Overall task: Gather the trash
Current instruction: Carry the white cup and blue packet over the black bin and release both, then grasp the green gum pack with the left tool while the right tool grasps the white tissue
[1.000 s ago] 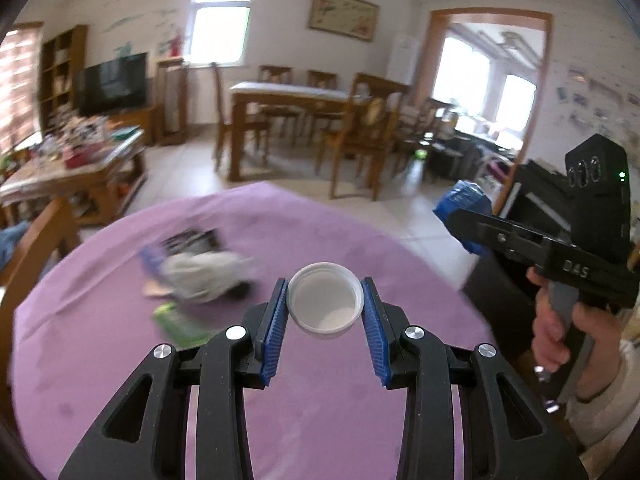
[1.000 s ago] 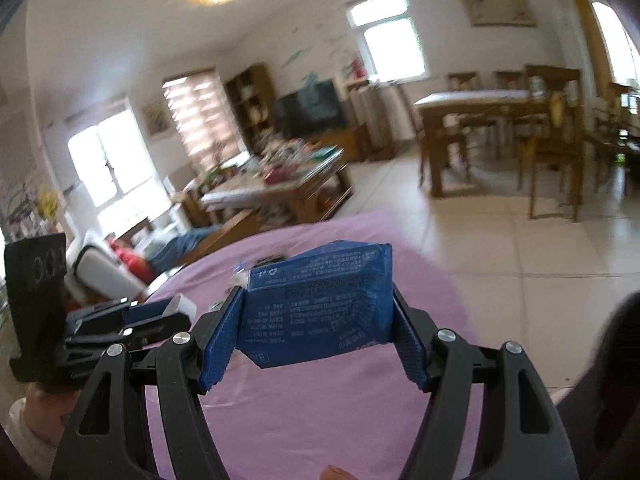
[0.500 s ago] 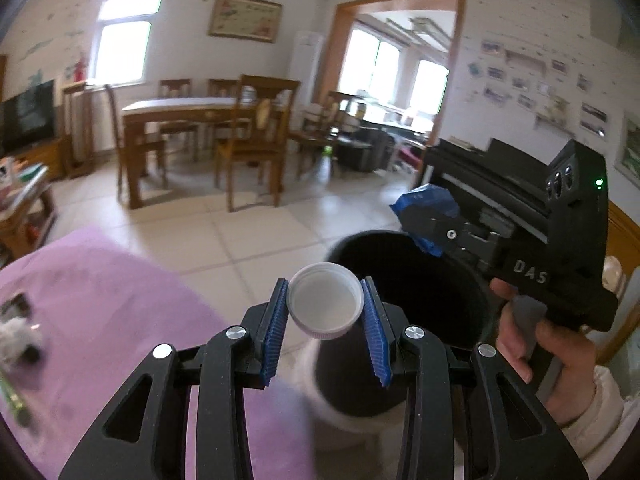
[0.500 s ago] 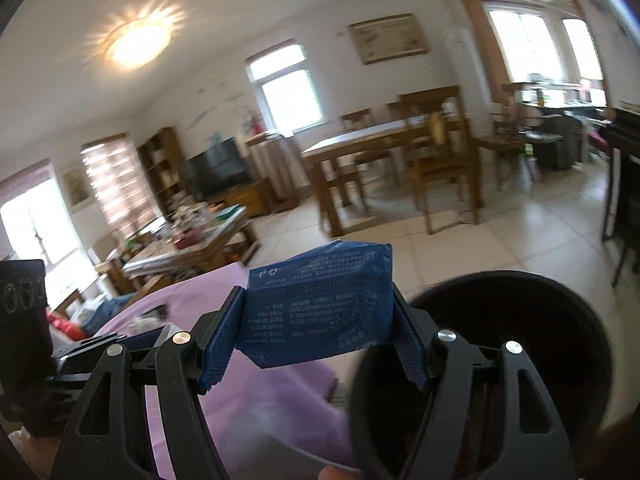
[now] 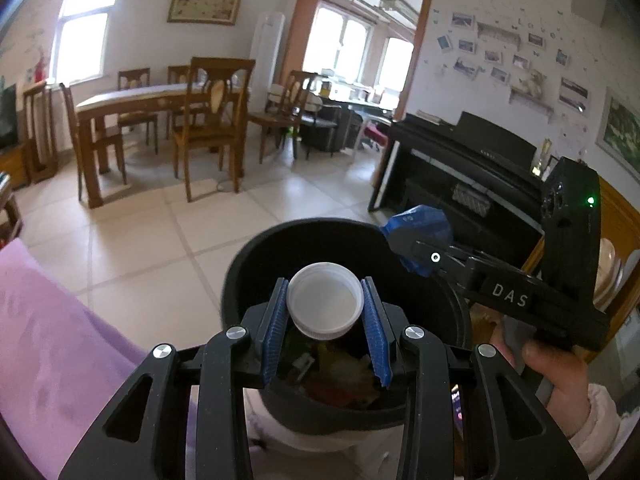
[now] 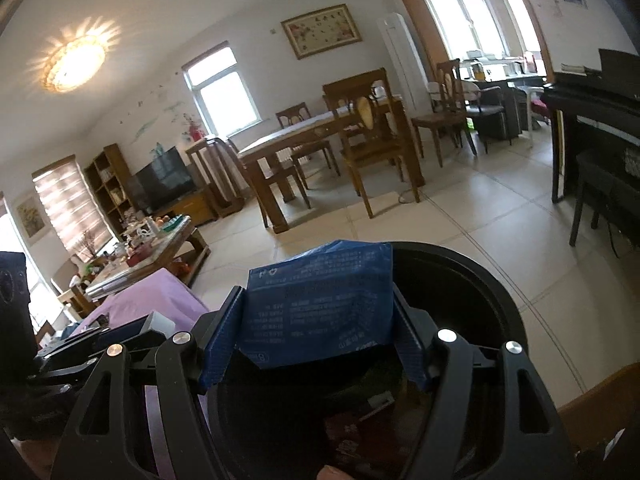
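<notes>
The left gripper (image 5: 324, 312) clamps a white cap (image 5: 325, 300) over the black bin (image 5: 248, 264); the right gripper (image 6: 316, 332) grips a blue packet (image 6: 320, 300) above it.

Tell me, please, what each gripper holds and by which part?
Left gripper pinches a white bottle cap by its sides. Right gripper clamps a blue wrapper by its ends.

A white plastic cap (image 5: 325, 300), hollow side facing up, was pinched between blue fingers (image 5: 275, 334) above a black trash bin (image 5: 256, 264) holding colourful scraps. A crumpled blue printed wrapper (image 6: 320, 300) was clamped over the same bin.
</notes>
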The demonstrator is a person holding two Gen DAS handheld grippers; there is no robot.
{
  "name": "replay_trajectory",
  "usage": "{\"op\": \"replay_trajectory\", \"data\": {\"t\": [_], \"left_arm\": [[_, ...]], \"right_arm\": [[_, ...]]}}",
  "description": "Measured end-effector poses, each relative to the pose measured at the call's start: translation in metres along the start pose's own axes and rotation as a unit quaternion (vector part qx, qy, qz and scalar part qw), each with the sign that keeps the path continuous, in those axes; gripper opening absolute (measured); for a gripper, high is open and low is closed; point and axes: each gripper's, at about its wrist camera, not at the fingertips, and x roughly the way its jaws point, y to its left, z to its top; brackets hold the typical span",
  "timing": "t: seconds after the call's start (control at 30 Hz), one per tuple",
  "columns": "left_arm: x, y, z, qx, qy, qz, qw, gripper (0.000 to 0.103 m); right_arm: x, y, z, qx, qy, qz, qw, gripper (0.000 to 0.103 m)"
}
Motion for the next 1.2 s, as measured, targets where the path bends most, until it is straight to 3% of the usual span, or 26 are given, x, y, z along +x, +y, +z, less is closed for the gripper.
{"op": "replay_trajectory", "data": {"t": [0.47,0.5,0.53,0.6,0.63,0.73,0.97,1.2], "left_arm": [[0.038,-0.023,-0.001,0.021,0.022,-0.016,0.9994,0.038],[0.037,-0.024,-0.001,0.023,0.022,-0.015,0.9994,0.049],[0.035,-0.021,0.0,0.025,0.02,-0.012,0.9994,0.07],[0.026,-0.023,-0.001,0.031,-0.001,0.009,0.9995,0.094],[0.021,-0.022,0.0,0.035,-0.012,0.017,0.9992,0.096],[0.007,-0.019,0.001,0.039,-0.014,0.022,0.9989,0.097],[-0.039,0.006,-0.003,0.021,-0.028,0.044,0.9984,0.097],[-0.098,0.055,-0.014,-0.015,-0.044,0.088,0.995,0.097]], "right_arm": [[-0.005,-0.032,-0.003,0.025,0.001,-0.016,1.0,0.07],[-0.006,-0.032,-0.003,0.027,0.001,-0.018,0.999,0.071],[-0.006,-0.033,-0.002,0.029,0.001,-0.018,0.999,0.073],[-0.009,-0.035,-0.003,0.033,-0.001,-0.015,0.999,0.086],[-0.009,-0.037,-0.002,0.034,-0.003,-0.014,0.999,0.092],[-0.012,-0.032,-0.001,0.027,-0.008,-0.017,0.999,0.098],[-0.01,-0.01,0.001,0.008,-0.004,-0.01,1.0,0.098],[-0.003,0.031,0.0,-0.021,0.008,0.005,1.0,0.098]]}}
